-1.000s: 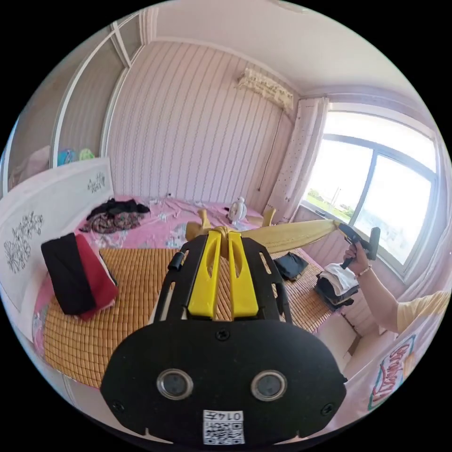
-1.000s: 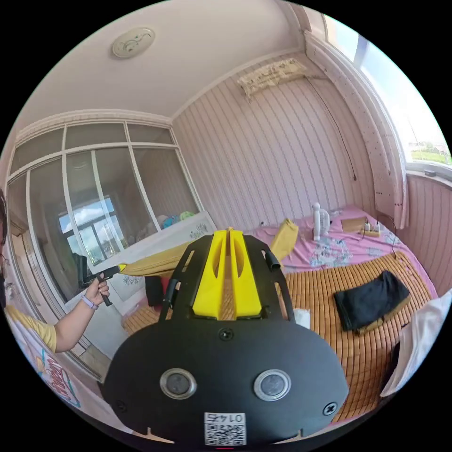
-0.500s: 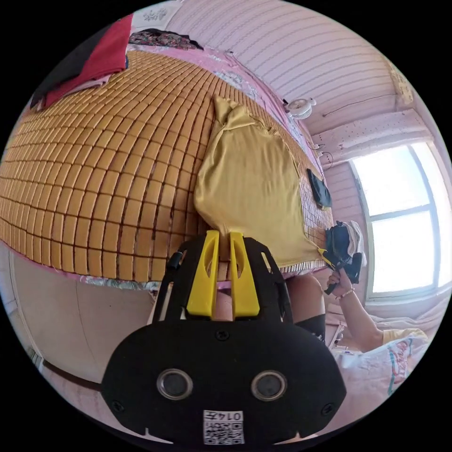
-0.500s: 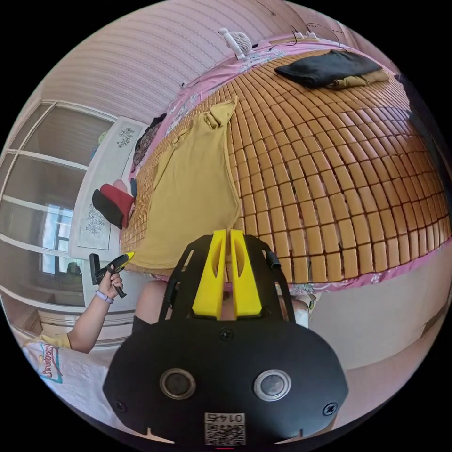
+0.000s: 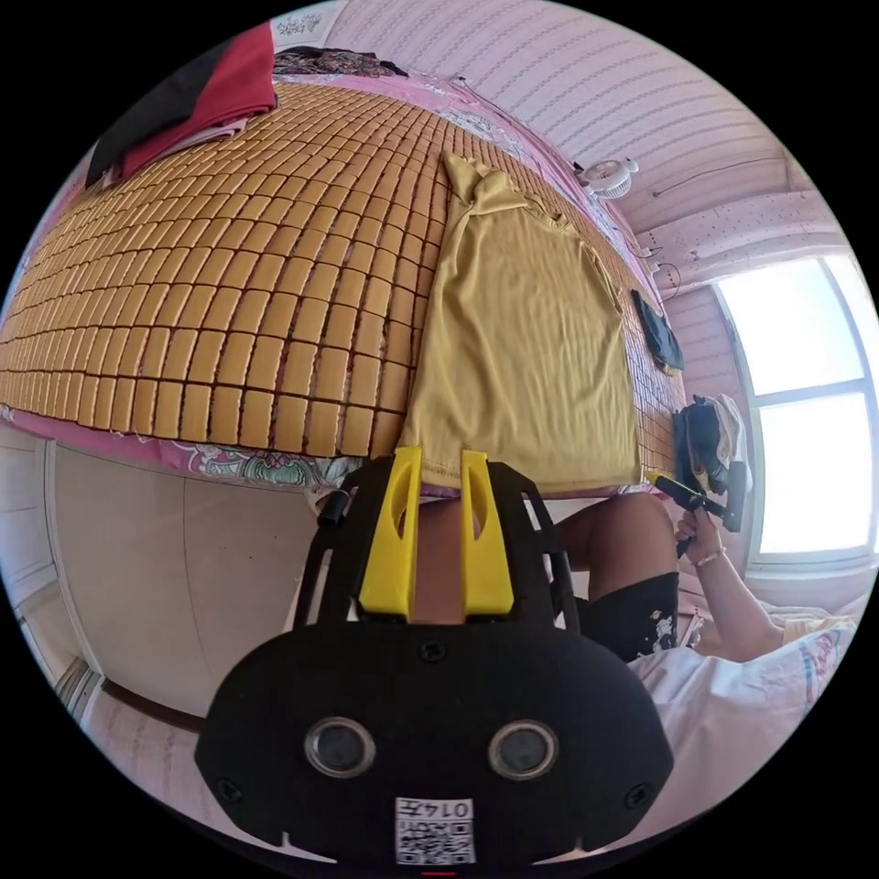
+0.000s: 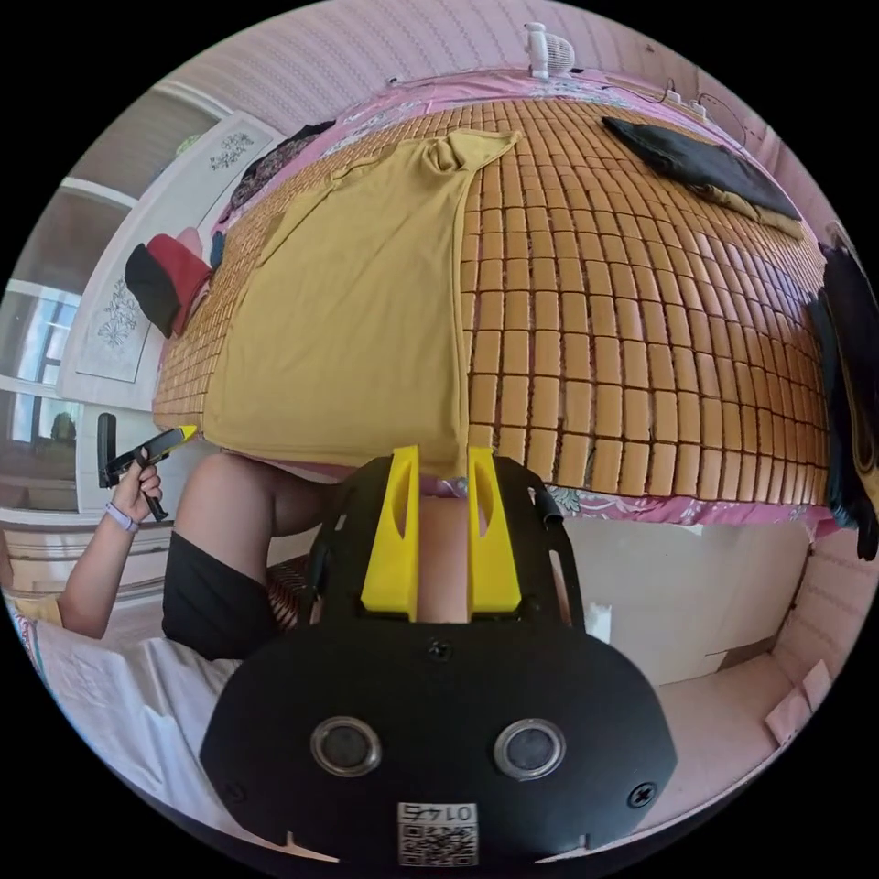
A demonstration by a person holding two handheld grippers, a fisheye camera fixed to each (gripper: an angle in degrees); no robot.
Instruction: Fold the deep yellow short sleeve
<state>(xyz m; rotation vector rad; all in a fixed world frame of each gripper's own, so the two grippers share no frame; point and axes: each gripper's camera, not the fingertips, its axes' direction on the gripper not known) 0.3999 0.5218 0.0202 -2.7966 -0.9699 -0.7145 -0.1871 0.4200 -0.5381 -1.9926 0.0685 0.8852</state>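
So both claws are spread apart right now, holding nothing. The left gripper [image 5: 438, 458] sits just off the hem corner of the one deep yellow short sleeve [image 5: 526, 348], and the right gripper [image 6: 438, 455] does the same at the other corner. The shirt lies flat on the bamboo mat [image 6: 641, 320], hem at the bed's near edge, collar toward 12 o'clock. Further out in the right gripper view: one black garment [image 6: 700, 165] at 1 o'clock, one red-and-black pile [image 6: 165, 279] at 10, one small fan [image 6: 548, 50] at the far end.

Bamboo mat [image 5: 229, 302] on bed; red-black folded clothes [image 5: 197, 92] far corner; small fan [image 6: 548, 50]; window [image 5: 806, 412].
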